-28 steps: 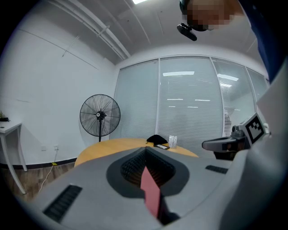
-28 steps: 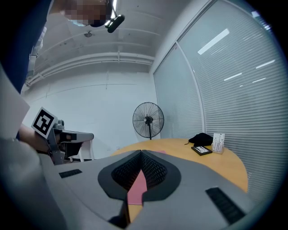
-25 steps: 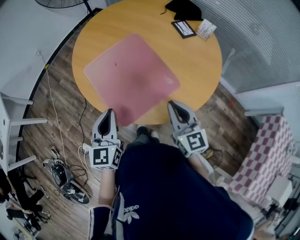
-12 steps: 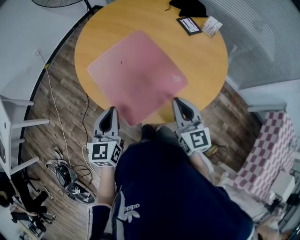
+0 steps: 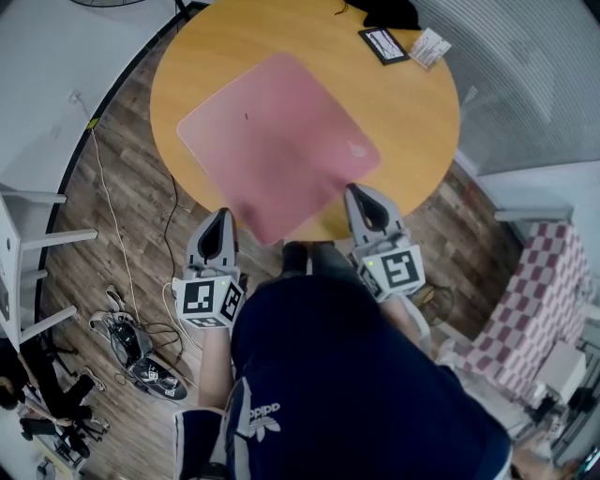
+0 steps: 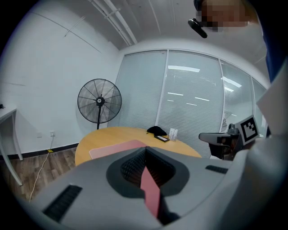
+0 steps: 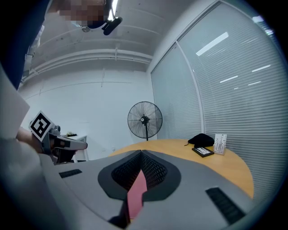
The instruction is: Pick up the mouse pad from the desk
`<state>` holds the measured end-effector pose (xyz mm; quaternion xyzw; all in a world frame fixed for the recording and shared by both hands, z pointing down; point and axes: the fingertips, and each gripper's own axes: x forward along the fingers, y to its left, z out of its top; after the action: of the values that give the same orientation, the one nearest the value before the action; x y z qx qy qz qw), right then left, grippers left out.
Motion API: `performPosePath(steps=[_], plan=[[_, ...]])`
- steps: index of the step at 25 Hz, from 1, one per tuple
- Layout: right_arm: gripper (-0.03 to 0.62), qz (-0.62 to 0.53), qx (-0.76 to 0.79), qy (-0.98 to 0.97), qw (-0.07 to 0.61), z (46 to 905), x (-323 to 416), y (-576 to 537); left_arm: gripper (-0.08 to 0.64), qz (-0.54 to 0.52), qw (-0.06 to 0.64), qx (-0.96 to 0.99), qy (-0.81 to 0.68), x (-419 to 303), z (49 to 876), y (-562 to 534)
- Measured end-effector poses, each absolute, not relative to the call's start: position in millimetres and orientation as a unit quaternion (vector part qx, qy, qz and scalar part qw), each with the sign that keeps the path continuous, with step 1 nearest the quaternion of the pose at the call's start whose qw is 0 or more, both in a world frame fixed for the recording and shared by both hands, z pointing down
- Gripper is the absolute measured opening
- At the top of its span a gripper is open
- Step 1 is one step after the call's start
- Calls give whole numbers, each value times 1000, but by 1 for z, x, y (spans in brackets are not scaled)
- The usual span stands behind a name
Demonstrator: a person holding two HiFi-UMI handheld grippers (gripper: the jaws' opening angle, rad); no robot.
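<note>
The pink mouse pad (image 5: 277,141) lies flat on the round wooden table (image 5: 412,112), with its near corner at the table's near edge. My left gripper (image 5: 223,217) hovers just off that edge, to the left of the corner, with its jaws shut and empty. My right gripper (image 5: 359,192) is at the pad's near right edge, also shut with nothing in it. In the left gripper view the pad (image 6: 117,147) shows beyond the closed left gripper (image 6: 145,150). The right gripper view shows the closed right gripper (image 7: 141,155) aimed over the table (image 7: 225,164).
At the table's far side lie a black pouch (image 5: 389,11), a black flat case (image 5: 384,45) and a white card (image 5: 429,47). A standing fan (image 6: 99,101) is behind the table. Cables (image 5: 131,347) lie on the floor at left, and a checked seat (image 5: 534,309) stands at right.
Both grippers have edged a little toward the table's near edge, and the left one has sunk slightly. The pad has not shifted on the table.
</note>
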<state>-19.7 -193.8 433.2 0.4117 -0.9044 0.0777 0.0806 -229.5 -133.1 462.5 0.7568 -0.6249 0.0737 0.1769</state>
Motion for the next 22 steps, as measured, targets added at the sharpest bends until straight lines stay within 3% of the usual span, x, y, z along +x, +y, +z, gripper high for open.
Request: performPosePath(steps=[7, 15, 22], plan=[[3, 70, 401, -908, 100, 437, -19, -202, 5, 83, 205, 742, -633, -234, 474, -127], [3, 98, 366, -919, 111, 454, -34, -187, 9, 28, 424, 669, -610, -234, 534, -103], [3, 116, 359, -918, 125, 471, -36, -181, 112, 55, 489, 649, -581, -214, 581, -89]])
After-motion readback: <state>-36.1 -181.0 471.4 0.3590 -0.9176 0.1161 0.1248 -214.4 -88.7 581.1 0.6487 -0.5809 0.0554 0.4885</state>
